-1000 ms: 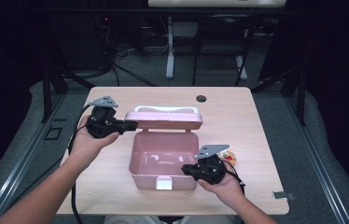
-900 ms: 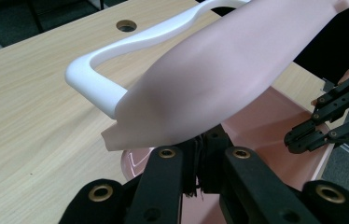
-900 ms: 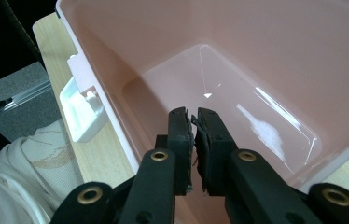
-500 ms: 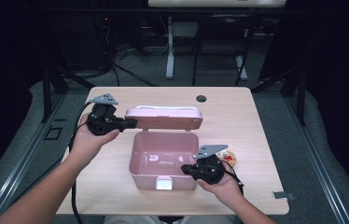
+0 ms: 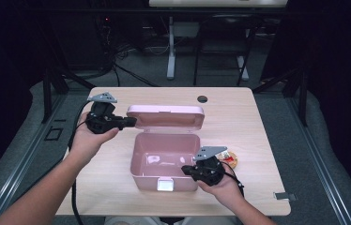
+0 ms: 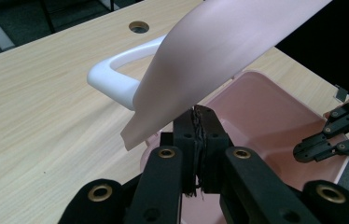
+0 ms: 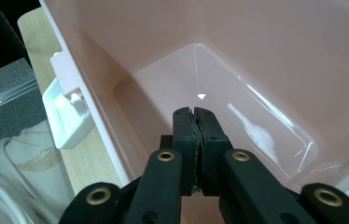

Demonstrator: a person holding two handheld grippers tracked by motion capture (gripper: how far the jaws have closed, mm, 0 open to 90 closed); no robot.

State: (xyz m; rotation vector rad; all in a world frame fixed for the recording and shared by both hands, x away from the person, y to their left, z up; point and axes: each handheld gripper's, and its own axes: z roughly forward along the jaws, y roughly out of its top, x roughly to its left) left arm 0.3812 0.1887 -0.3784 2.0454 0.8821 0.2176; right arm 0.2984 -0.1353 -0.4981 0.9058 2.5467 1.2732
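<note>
Near the middle of the wooden table (image 5: 258, 122), a little toward its front edge, stood the pink plastic box (image 5: 164, 161), open, with its hinged lid (image 5: 165, 117) raised behind it toward the far edge. The left gripper (image 5: 129, 122) was held level at the lid's left end, its jaws pressed together. In the left gripper view the closed tips sat just under the lid's lower edge (image 6: 219, 51); whether they pinched that edge or merely touched it could not be made out, since the lid covered the very tips. A white handle (image 6: 116, 77) curved out from behind the lid, partly hidden by it. The right gripper (image 5: 186, 169) was at the box's front right corner, its jaws also closed with nothing visible between them, pointing over the rim into the bare pink interior (image 7: 238, 79). A white latch (image 7: 67, 114) stuck out from the box's front wall, seen at the left of the right gripper view. Just beside the right hand (image 5: 225, 187), toward the table's right edge, lay a small orange and white object (image 5: 232, 159), mostly hidden by the gripper's grey plate and too small to identify. A dark round cable hole (image 5: 202, 99) lay near the far edge. A metal clip (image 5: 284, 196) rested near the front right corner.
</note>
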